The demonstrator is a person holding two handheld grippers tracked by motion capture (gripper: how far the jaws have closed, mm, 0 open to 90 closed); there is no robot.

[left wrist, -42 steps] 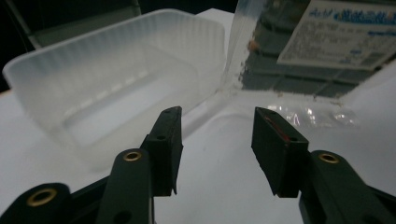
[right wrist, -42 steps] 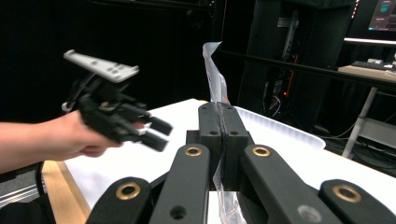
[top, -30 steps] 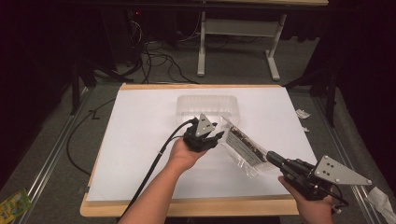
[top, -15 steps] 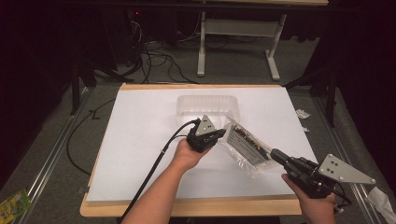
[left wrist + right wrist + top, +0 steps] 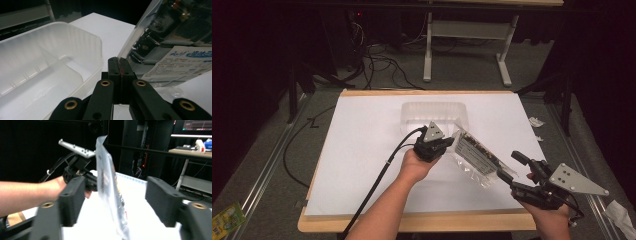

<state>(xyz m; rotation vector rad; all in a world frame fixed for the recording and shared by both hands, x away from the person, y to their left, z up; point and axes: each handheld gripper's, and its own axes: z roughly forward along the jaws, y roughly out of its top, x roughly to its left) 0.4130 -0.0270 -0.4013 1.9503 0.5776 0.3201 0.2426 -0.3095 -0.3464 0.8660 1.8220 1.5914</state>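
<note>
Left hand-held gripper [image 5: 443, 143] pinches the near corner of a clear plastic bag [image 5: 476, 156], its jaws pressed together on the film, as the left gripper view confirms. At the desk's lower right, the right hand-held gripper [image 5: 511, 166] stands spread, one jaw either side of the bag's other end without clamping it. Over the past second the right gripper has edged up to the bag, which now stands more steeply on edge; a two-handed hold, perhaps to open the bag or tip it out, looks close. The bag, printed with a label and holding dark contents, hangs just above the white sheet [image 5: 362, 150] covering the wooden desk [image 5: 412, 222], right beside an empty clear tray [image 5: 434, 111]. Around it: a dark room, grey carpet [image 5: 272, 165], loose cables [image 5: 372, 55] and a white table frame [image 5: 467, 40].
</note>
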